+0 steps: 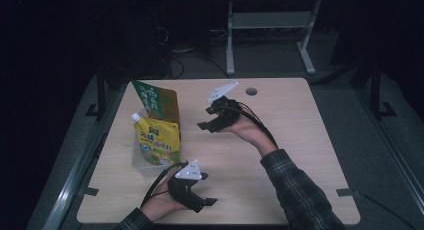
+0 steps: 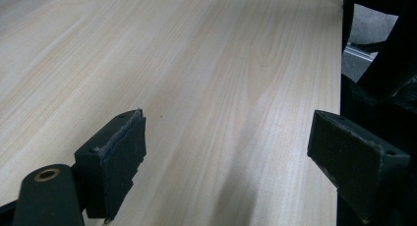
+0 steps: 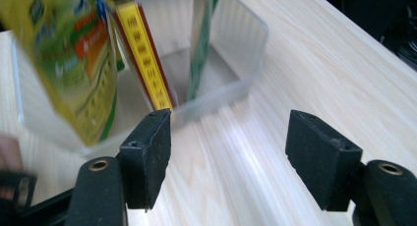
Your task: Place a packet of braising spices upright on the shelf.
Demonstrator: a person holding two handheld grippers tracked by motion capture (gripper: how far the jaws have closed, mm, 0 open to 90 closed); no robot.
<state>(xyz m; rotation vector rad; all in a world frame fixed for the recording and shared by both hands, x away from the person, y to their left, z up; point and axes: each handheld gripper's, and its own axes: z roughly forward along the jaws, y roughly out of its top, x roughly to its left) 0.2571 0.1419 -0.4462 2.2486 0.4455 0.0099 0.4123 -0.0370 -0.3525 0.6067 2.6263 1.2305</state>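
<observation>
Yellow spout pouch [image 1: 156, 142] upright in clear bin [image 1: 142, 166]

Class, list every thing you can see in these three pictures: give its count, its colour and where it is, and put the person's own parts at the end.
Table: one, pale wood grain, under everything.
Clear bin: one, see-through plastic, at the table's left side, holding the packets.
Yellow spouted pouch: one, yellow with a white cap, standing at the near end of the bin.
Green packet: one, green and orange, standing at the far end of the bin.
Table hole: one, grey, near the far edge.
Metal stand: one, grey, on the floor beyond the table.
Left gripper: one, black, open, near the front edge, nothing between the jaws.
Right gripper: one, black, open, mid-table, pointing at the bin.
Sleeves: two, dark plaid, coming in from the bottom.
</observation>
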